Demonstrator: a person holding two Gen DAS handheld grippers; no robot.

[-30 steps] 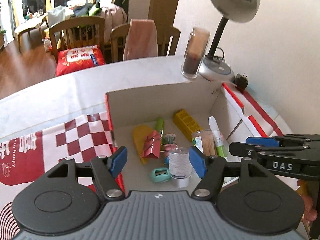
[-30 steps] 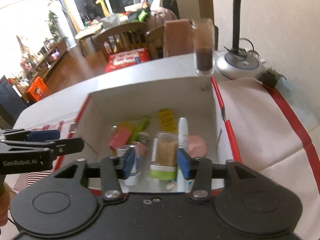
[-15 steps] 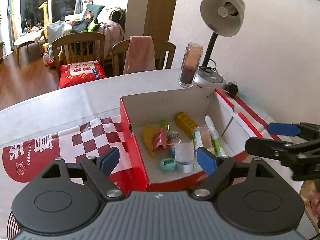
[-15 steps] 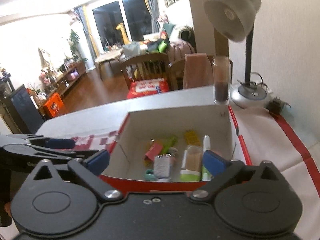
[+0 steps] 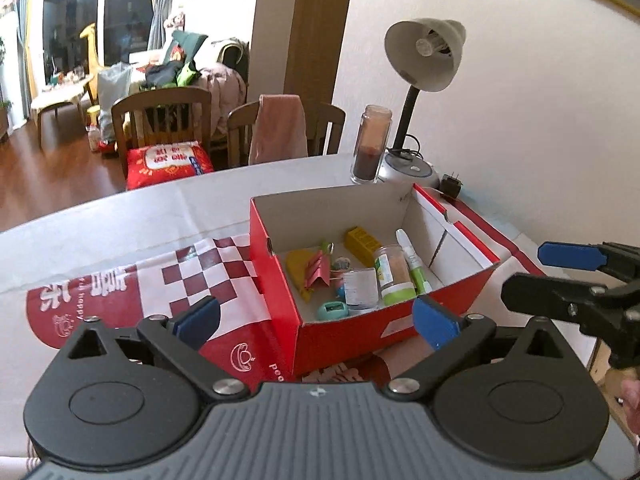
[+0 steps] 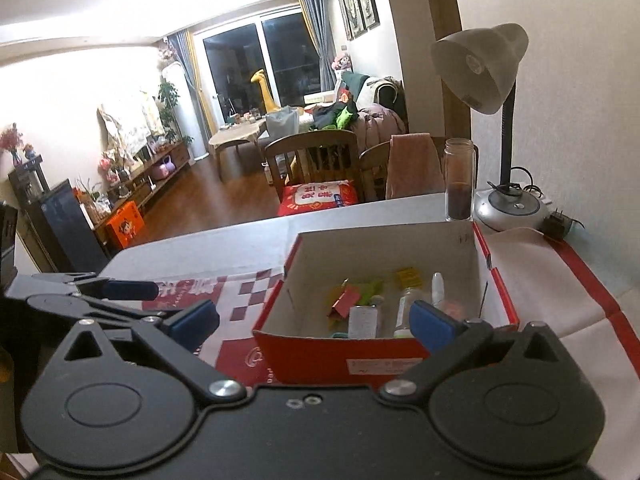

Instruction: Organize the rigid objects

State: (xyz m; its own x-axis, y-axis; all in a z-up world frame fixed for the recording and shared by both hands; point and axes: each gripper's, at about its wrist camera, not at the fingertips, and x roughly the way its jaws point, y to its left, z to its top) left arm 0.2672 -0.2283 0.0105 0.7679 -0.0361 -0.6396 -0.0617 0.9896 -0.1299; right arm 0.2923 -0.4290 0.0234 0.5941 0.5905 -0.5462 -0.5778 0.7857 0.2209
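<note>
Both of your grippers have drawn back from the red shoebox (image 5: 340,340) since the earlier frames, and their jaws have just been opening: the left gripper (image 5: 316,320) and right gripper (image 6: 314,322) now stand spread wide with nothing between the pads. Inside the box, the clear labelled jar (image 5: 361,290) and green-lidded toothpick jar (image 5: 394,276) stand side by side near the front wall, beside a yellow block (image 5: 362,240), pink clip (image 5: 318,272) and white tube (image 5: 412,260).

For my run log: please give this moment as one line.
left hand-held gripper: open, empty | right hand-held gripper: open, empty | red box: items inside
</note>
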